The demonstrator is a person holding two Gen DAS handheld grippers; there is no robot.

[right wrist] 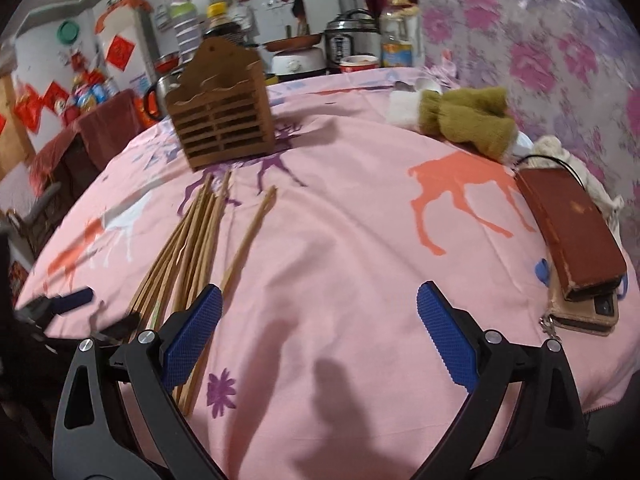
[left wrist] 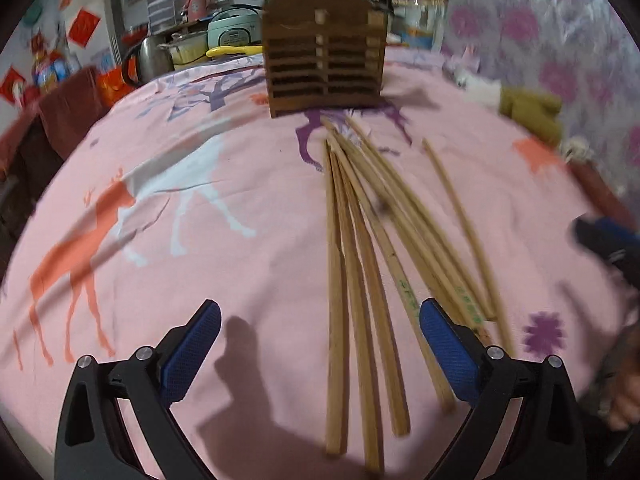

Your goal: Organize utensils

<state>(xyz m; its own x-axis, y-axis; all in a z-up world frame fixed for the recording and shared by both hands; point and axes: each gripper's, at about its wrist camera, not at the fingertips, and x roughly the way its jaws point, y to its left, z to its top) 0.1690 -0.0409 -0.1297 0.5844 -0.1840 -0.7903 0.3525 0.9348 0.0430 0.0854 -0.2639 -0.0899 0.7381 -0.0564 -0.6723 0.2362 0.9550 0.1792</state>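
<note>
Left gripper [left wrist: 320, 344]: jaws spread wide, holding nothing, low over the near ends of the chopsticks [left wrist: 360, 260]. Chopsticks lie loose on the pink cloth [left wrist: 200, 240], fanned out just in front of the wooden holder [left wrist: 324, 60]; whether any sit inside it cannot be told. Right gripper [right wrist: 318, 332]: also spread, empty, right of the chopsticks. Sorting apparently not begun.

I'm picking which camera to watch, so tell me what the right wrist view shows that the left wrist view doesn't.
Only the right wrist view shows the phone in its tan case under the red wallet and the pressure cooker. Only the left wrist view shows the green rice cooker with a yellow utensil in front of it. Both show the chopsticks on the pink cloth, the wooden holder, the olive gloves and both open tools.
</note>
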